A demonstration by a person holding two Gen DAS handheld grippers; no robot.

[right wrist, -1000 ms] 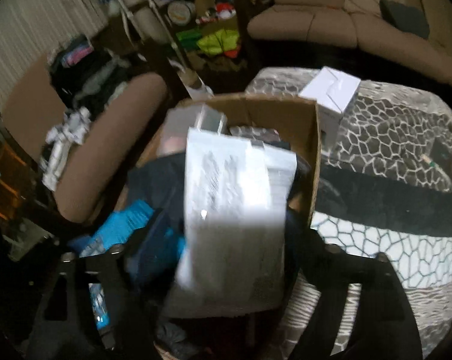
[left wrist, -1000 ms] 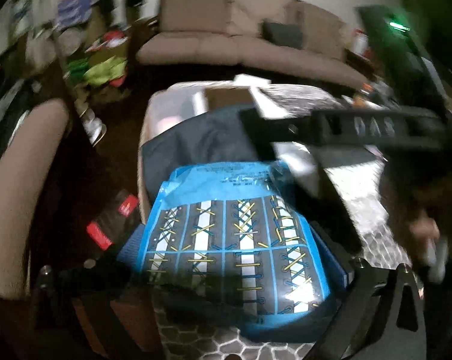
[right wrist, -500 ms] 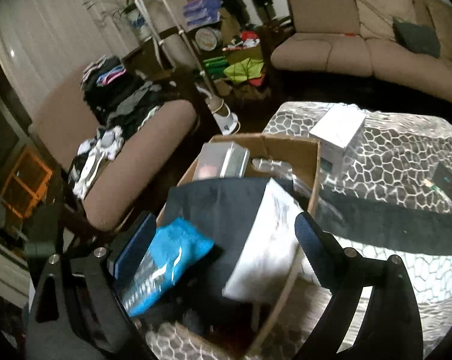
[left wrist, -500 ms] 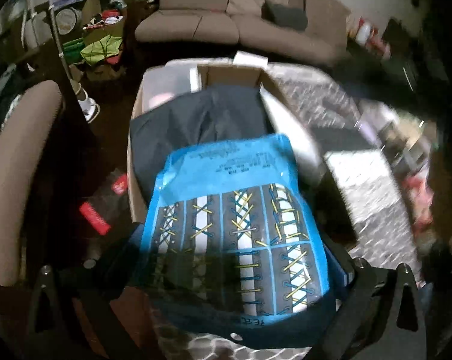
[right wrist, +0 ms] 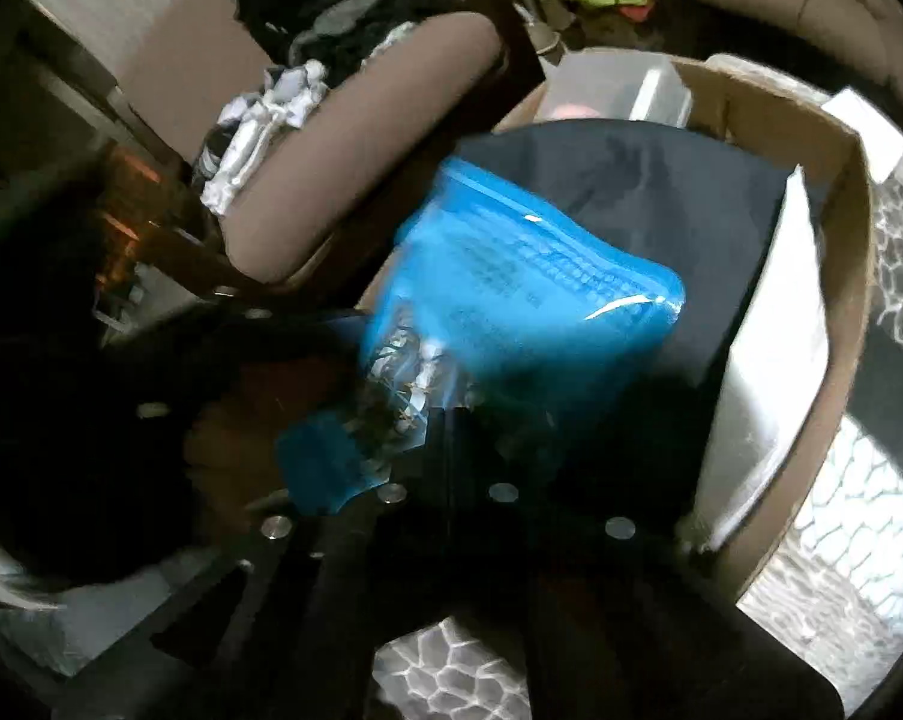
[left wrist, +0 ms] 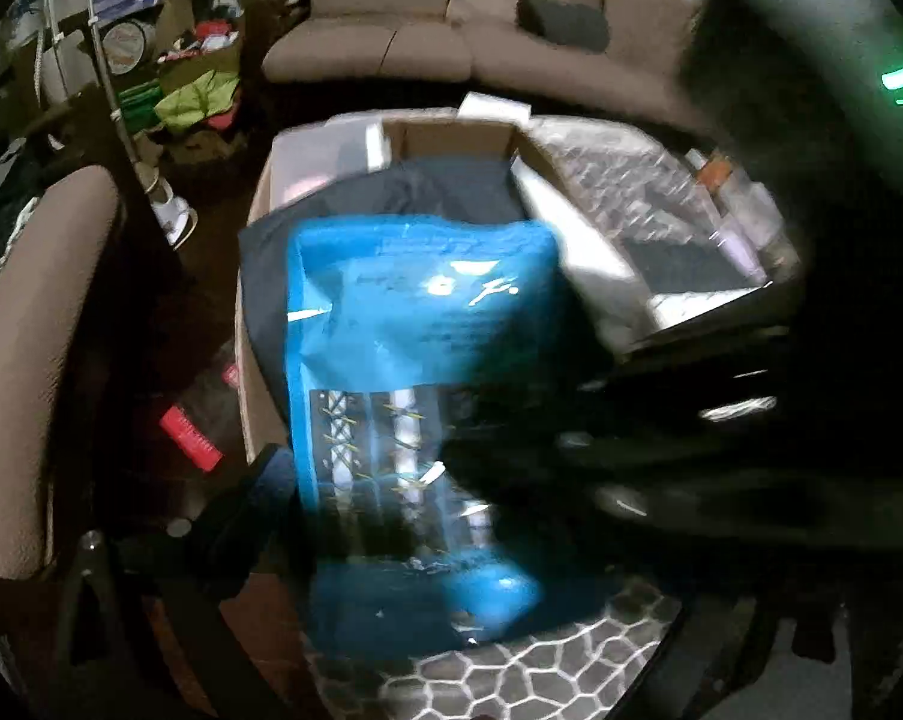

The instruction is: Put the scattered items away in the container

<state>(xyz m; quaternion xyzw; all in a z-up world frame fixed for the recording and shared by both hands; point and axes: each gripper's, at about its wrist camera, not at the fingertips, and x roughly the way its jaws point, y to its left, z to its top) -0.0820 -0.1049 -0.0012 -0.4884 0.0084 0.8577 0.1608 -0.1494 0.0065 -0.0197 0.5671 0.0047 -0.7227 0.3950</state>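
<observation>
Dim sofas ring a patterned cloth (left wrist: pixel 511 678) bearing the box (right wrist: pixel 835 336). Blue packet (left wrist: pixel 415 324) hangs over the box's near end, long axis running away from the left gripper (left wrist: pixel 391 540), which seems clamped on its near end. Right gripper (right wrist: pixel 451 510) crowds beside it, its grip hidden in blur. Only the right view shows white mailers (right wrist: pixel 775 360) standing inside.

Honeycomb-print table (left wrist: pixel 511 684) w/ cardboard box (right wrist: pixel 841 312), white box (right wrist: pixel 865 126).

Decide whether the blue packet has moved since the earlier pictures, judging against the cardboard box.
Yes. In the left wrist view, the blue packet has slid further over the box, its top edge now covering more of the dark cloth inside.
</observation>
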